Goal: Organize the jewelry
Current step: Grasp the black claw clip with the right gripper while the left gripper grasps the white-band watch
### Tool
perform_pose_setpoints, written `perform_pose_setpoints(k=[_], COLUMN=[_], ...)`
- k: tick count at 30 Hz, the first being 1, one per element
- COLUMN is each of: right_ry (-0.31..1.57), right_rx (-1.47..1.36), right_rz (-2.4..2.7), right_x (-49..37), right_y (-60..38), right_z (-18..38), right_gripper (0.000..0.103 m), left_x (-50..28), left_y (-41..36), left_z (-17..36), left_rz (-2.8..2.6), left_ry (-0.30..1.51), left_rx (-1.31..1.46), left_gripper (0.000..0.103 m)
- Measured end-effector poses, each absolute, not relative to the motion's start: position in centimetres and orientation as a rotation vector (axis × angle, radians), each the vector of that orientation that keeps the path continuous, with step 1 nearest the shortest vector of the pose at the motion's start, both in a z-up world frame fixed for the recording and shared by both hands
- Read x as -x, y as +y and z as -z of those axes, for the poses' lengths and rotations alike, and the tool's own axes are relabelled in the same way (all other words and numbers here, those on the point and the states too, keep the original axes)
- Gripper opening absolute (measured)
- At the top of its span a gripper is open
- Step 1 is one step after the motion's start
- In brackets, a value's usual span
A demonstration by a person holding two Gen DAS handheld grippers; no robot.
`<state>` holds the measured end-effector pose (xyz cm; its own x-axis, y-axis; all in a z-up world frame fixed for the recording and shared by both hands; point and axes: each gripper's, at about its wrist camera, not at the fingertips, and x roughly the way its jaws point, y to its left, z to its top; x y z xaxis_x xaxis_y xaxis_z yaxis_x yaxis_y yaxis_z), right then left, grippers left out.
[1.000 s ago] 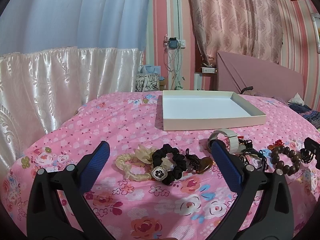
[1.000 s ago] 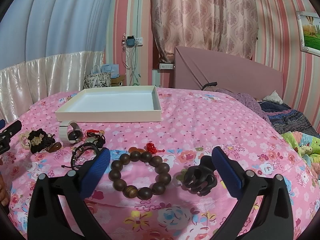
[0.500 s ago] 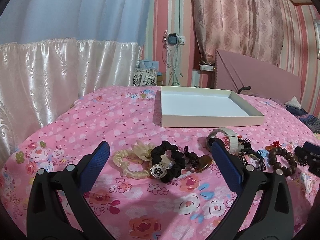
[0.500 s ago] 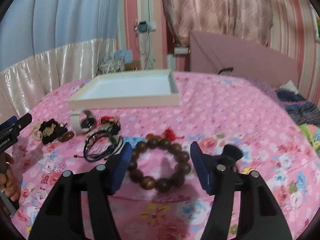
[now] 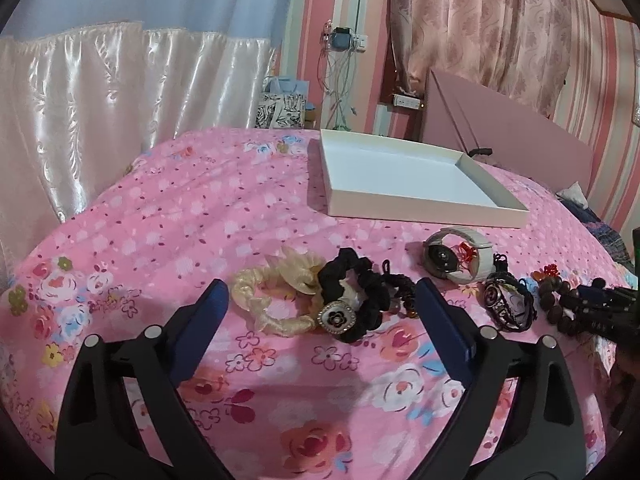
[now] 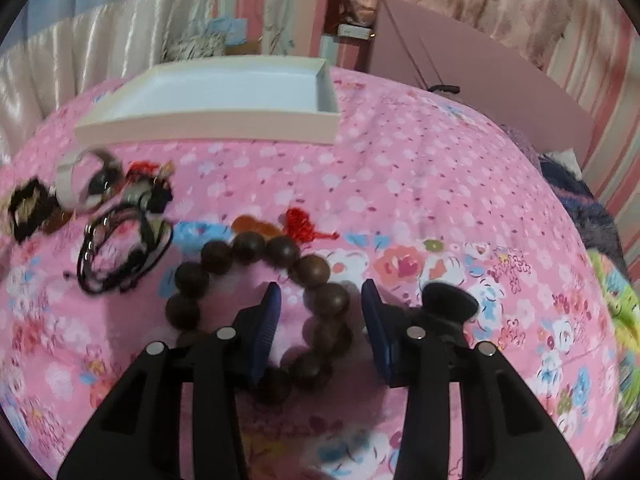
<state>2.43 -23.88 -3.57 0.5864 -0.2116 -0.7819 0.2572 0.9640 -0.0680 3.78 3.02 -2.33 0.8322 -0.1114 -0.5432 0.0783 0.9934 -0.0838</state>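
From my left wrist, my left gripper (image 5: 322,308) hangs with its fingers wide apart over the pink bedspread (image 5: 168,216), the black scrunchie (image 5: 354,296) and cream scrunchie (image 5: 276,300) lying between them at 12 o'clock and the white tray (image 5: 424,210) beyond, toward 1 o'clock. From my right wrist, my right gripper (image 6: 320,320) has its fingers partly apart, straddling one side of the wooden bead bracelet (image 6: 256,300) without clamping it, with the tray (image 6: 208,128) at 11 o'clock.

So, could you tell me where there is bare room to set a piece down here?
The white tray holds nothing; its whole floor is free. Bedspread left of the tray and behind the cream scrunchie is bare, as is the stretch right of the wooden bead bracelet. It is crowded in the row from the scrunchies past the watch to the beads.
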Motion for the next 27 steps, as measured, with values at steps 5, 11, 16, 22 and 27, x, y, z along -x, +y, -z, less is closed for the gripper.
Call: perform_pose_setpoints(k=[5, 11, 16, 22, 27], right_ry=[0.837, 0.793, 0.78, 0.754, 0.711], right_rx=[-0.189, -0.213, -0.213, -0.235, -0.242], right_rz=[0.149, 0.14, 0.151, 0.179, 0.23], right_x=[-1.3, -0.3, 0.3, 2.5, 4.6], right_y=[-26.1, -27.9, -28.5, -30.1, -31.5], right_z=[3.2, 2.1, 1.6, 0.9, 0.3], right_gripper=[0.039, 0.036, 0.034, 0.034, 0.038], left_x=[-4.1, -4.3, -4.1, -3.6, -3.7], left_y=[2.8, 1.4, -0.4, -1.8, -3.8], left_z=[2.3, 1.5, 1.3, 0.8, 0.3], left_rz=[0.112, 0.133, 0.169, 0.195, 0.228], left_ry=[0.579, 0.55, 0.557, 0.551, 0.54], left_rx=[0.028, -0.001, -0.009, -0.016, -0.035], left_gripper=[0.093, 0.092, 0.092, 0.092, 0.092])
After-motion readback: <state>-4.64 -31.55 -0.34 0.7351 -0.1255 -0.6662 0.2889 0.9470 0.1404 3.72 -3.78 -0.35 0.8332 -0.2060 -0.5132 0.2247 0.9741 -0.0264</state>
